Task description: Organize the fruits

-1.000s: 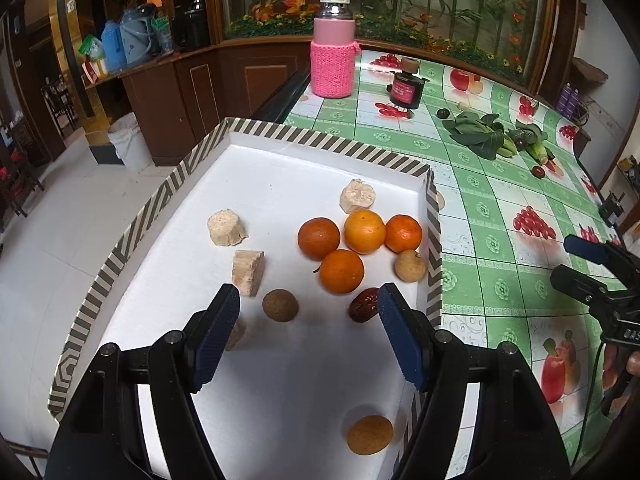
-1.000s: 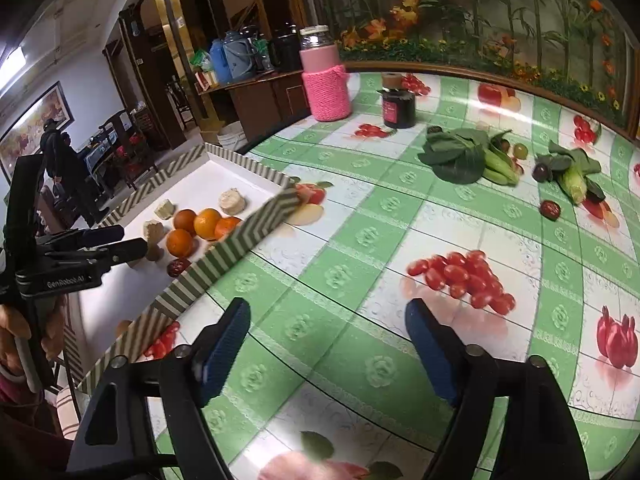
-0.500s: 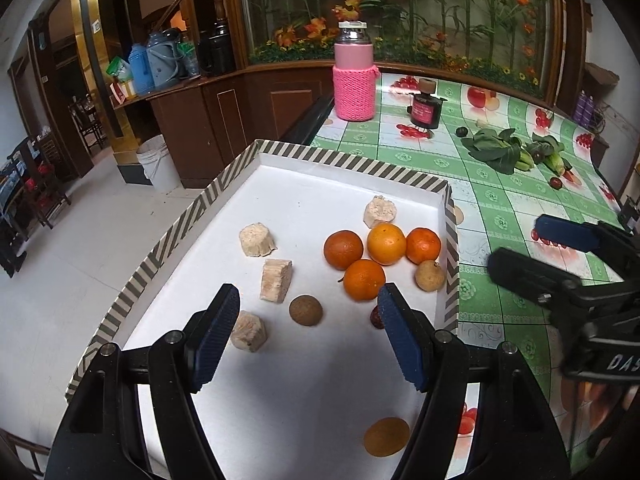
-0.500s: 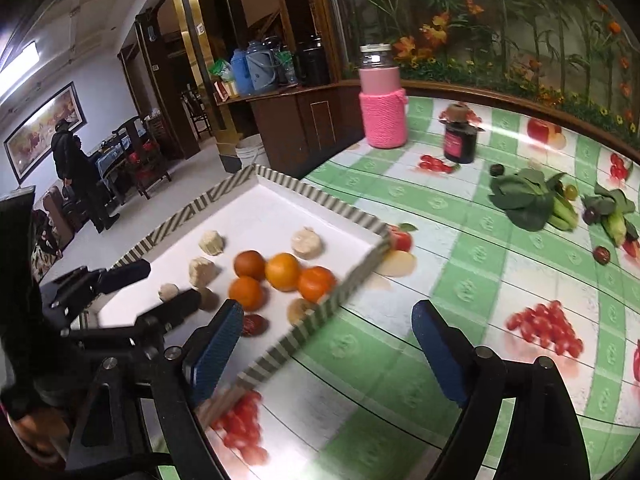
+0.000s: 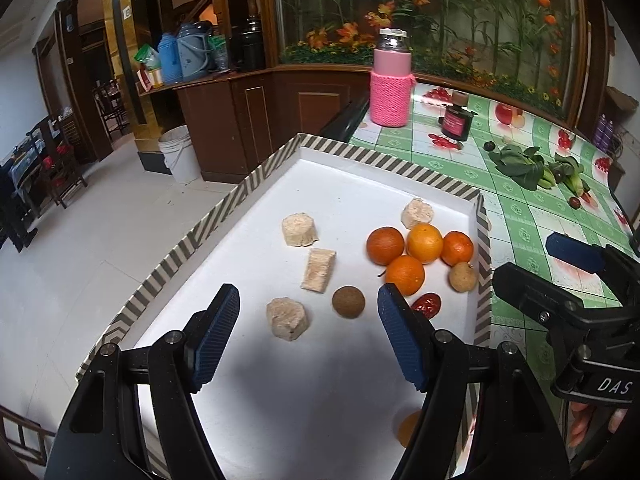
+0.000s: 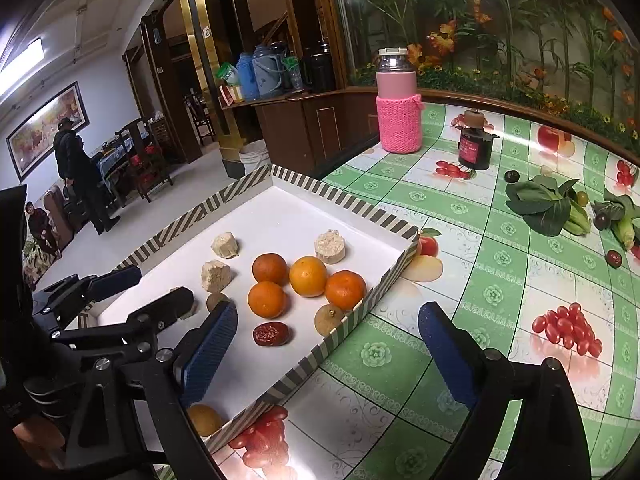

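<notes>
While both tongs, left tongs (image 5: 308, 320) and right tongs (image 6: 326, 346), hover apart and empty, the oranges (image 5: 416, 250) sit clustered in the tray (image 5: 384, 160), apparently sorted by kind.

The left hand-held gripper (image 5: 308, 336) half hides an orange-brown fruit (image 5: 408, 427) near the tray's (image 5: 168, 268) corner; in the right view its finger covers a pale chunk (image 6: 191, 307).

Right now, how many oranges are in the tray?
4, clustered by the tray's right wall: one left, one middle, one right, one nearer the camera. Another orange-coloured fruit is half hidden behind the left gripper.
</notes>
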